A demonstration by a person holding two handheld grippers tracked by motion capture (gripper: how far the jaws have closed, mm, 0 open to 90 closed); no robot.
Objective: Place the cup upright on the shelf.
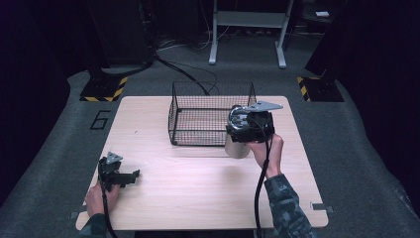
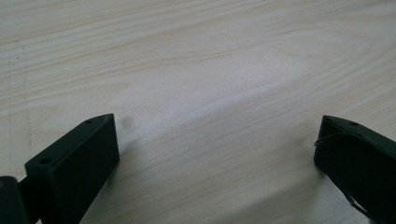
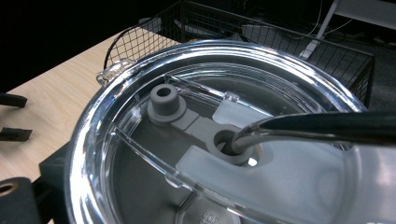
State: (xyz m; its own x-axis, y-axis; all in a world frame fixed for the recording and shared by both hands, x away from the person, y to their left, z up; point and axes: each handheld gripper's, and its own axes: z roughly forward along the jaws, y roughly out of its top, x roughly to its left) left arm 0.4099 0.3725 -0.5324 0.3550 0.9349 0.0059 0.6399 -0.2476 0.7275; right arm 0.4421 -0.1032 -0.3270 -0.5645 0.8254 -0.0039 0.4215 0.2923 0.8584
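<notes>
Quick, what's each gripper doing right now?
Left gripper: open, holding nothing, low over the table.
Right gripper: around the steel tumbler; grip cannot be told.

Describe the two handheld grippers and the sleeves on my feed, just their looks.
Both are black with blocky black jaws. The left gripper carries a small grey three-cornered plate on top; the right gripper has a larger grey plate on top. A black cable trails from the right one back along the forearm, and another runs from the left. The right sleeve is a dark camouflage pattern.
</notes>
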